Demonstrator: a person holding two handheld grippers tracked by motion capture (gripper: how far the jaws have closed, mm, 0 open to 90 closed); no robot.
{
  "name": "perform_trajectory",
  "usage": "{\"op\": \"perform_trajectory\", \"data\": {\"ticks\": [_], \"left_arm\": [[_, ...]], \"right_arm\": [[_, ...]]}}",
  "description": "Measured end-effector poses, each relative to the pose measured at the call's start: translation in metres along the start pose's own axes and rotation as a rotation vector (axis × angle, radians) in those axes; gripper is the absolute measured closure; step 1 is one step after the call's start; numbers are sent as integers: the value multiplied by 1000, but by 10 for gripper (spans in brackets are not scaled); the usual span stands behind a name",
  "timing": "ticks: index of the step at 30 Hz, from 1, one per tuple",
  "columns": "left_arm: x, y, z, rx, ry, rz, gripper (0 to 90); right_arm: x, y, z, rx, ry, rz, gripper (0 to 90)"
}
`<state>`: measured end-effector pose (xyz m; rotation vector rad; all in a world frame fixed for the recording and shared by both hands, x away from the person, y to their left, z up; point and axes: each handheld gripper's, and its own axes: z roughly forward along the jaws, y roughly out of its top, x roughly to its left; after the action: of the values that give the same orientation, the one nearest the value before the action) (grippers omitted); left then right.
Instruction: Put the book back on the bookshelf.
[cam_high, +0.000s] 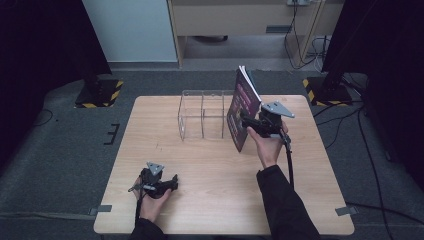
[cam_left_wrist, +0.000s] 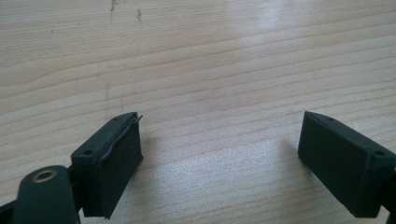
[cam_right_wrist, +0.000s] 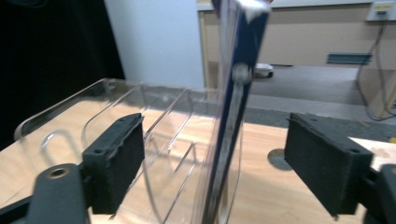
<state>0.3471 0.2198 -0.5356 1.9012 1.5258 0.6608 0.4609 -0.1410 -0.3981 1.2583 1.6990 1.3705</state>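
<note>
A purple-covered book stands nearly upright on its edge at the right end of a clear acrylic rack on the wooden table. My right gripper is level with the book's near edge. In the right gripper view the book rises between the two black pads of my right gripper, and there is a gap on each side, so the gripper is open. Whether the book sits inside the last slot of the rack I cannot tell. My left gripper rests open near the table's front left.
Bare wood lies between the pads of the left gripper. The rack's left and middle slots hold nothing. Beyond the table are a grey floor, cables at the right and two yellow-and-black striped stand bases.
</note>
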Motion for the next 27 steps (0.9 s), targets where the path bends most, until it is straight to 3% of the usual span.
{"op": "perform_trajectory", "data": {"ticks": [2,7,8,16,21,23,25,27], "left_arm": [[0,0,0,0,0,1,123],[0,0,0,0,-1,1,121],[0,0,0,1,-1,1,121],[0,0,0,1,-2,2,117],[0,0,0,1,-2,2,117],[0,0,0,1,-2,2,117],[0,0,0,1,-4,1,117],[0,0,0,1,-5,1,114]], "right_arm": [[-3,-10,-12,30,44,-9,154],[-12,-28,-28,83,95,-18,136],[-17,-38,-36,118,111,-25,134],[-39,-78,-64,198,129,-27,133],[-52,-97,-72,244,133,-20,121],[-62,-113,-77,276,118,-11,120],[-70,-121,-79,318,97,-15,115],[-73,-123,-81,324,85,-20,112]]}}
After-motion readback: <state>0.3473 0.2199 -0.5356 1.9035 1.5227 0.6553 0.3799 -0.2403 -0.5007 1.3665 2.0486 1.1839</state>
